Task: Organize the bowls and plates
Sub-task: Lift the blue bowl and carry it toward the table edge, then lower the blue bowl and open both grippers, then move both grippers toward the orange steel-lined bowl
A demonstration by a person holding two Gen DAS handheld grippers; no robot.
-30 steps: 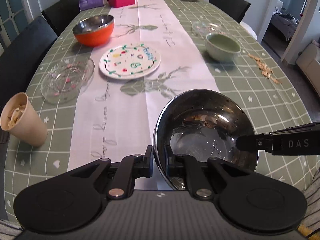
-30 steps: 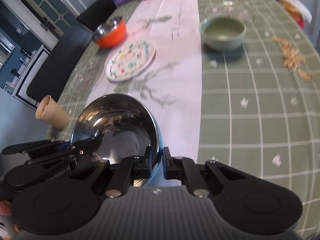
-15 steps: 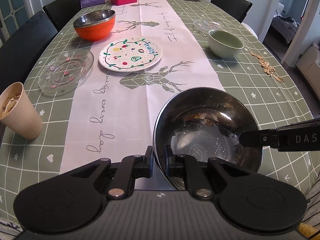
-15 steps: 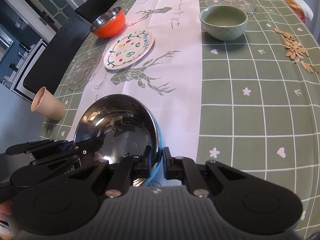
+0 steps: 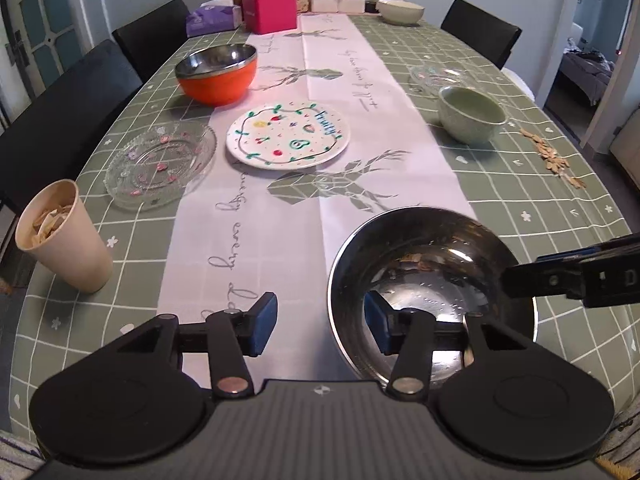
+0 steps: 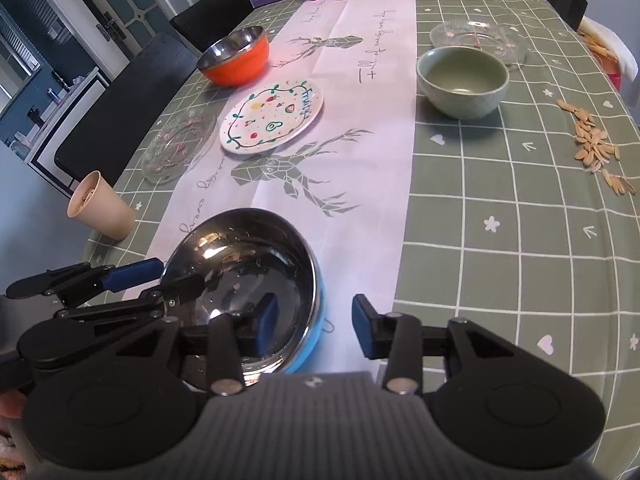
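The left claw (image 5: 318, 322) is opening, its blue pads standing apart on either side of the near rim of the steel bowl (image 5: 432, 272) without pressing it; the right claw (image 6: 314, 326) is opening too, one pad inside the bowl's rim and one outside, neither gripping. So the bowl, blue on its outside in the right wrist view, sits on the table (image 5: 560, 216) at the near end, half on the white runner (image 5: 280, 220), and looks to be just set down — one piece placed, by my reading. A few pale flakes, perhaps seed husks, lie on its inner wall; otherwise it is empty. Farther out, nothing is stacked or grouped yet: the paper cup (image 5: 60, 236), full of husks, stands near the left edge; the clear glass plate (image 5: 160, 164) lies beside the painted fruit plate (image 5: 288, 136), both bare; the orange bowl (image 5: 218, 74) beyond them is steel-lined and seems empty. To the right the green bowl (image 5: 472, 118) stands empty with a second glass plate (image 5: 436, 76) just behind it, and loose seeds (image 5: 554, 158) are scattered on the cloth. A white bowl (image 5: 401, 11) waits at the far end. Most of the sorting — bowls with bowls, plates with plates — appears still ahead.
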